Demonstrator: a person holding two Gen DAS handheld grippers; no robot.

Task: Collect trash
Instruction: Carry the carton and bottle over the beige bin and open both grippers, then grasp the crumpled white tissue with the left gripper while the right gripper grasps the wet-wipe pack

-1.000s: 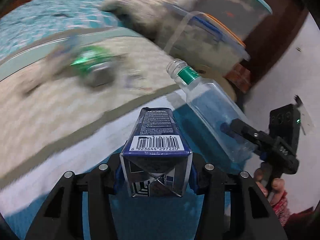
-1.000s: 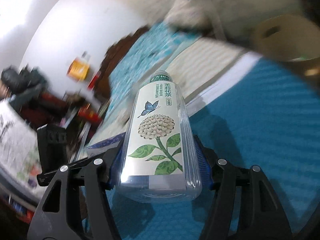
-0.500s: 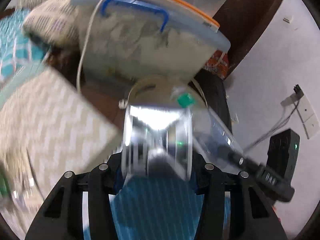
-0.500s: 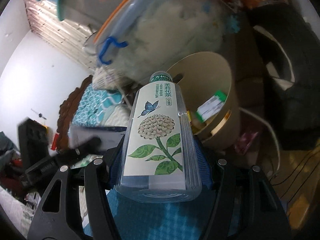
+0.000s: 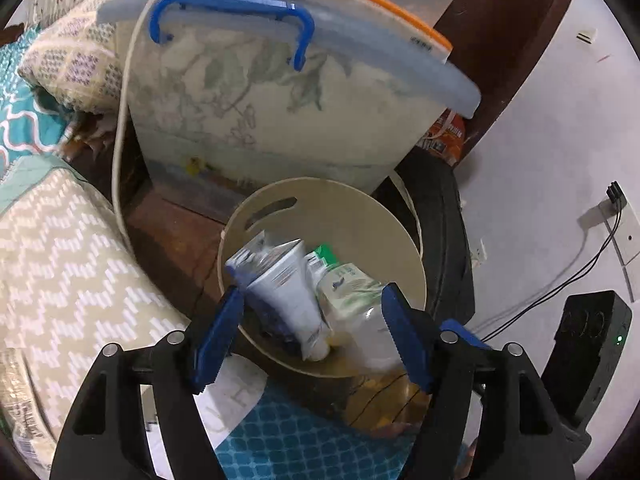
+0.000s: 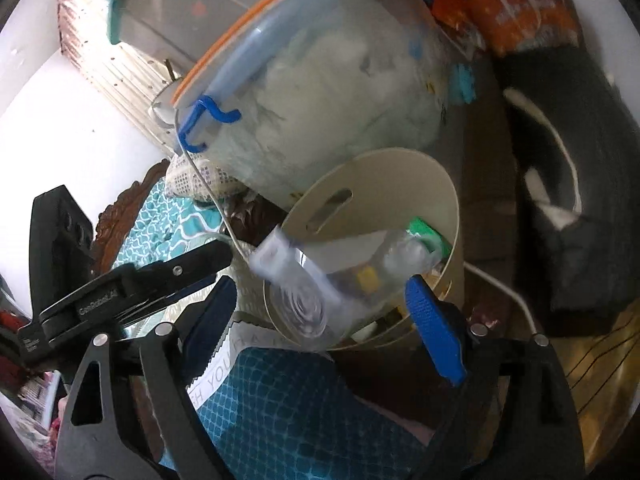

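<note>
A round beige bin [image 5: 276, 204] stands on the floor just past the blue mat. My left gripper [image 5: 312, 320] hangs over it with its jaws opening, and the pads touch nothing. A blue-and-white carton [image 5: 284, 296] is blurred, dropping into the bin beside a clear tea bottle [image 5: 356, 296]. My right gripper [image 6: 320, 296] also hovers at the bin [image 6: 380, 176] with jaws opening. The clear bottle [image 6: 316, 296] falls free between its fingers, blurred. The left gripper [image 6: 208, 268] shows at the left in the right wrist view.
A large lidded storage box [image 5: 280, 112] with a blue handle stands right behind the bin. A black bag [image 5: 436, 240] lies to its right by the white wall. A zigzag blanket [image 5: 68, 272] covers the bed at left. A white cable [image 5: 120, 152] hangs near the bin.
Both grippers swung from above the blue mat to the beige bin. Their jaws then spread, letting go of the carton and the bottle, which now drop into the bin.
</note>
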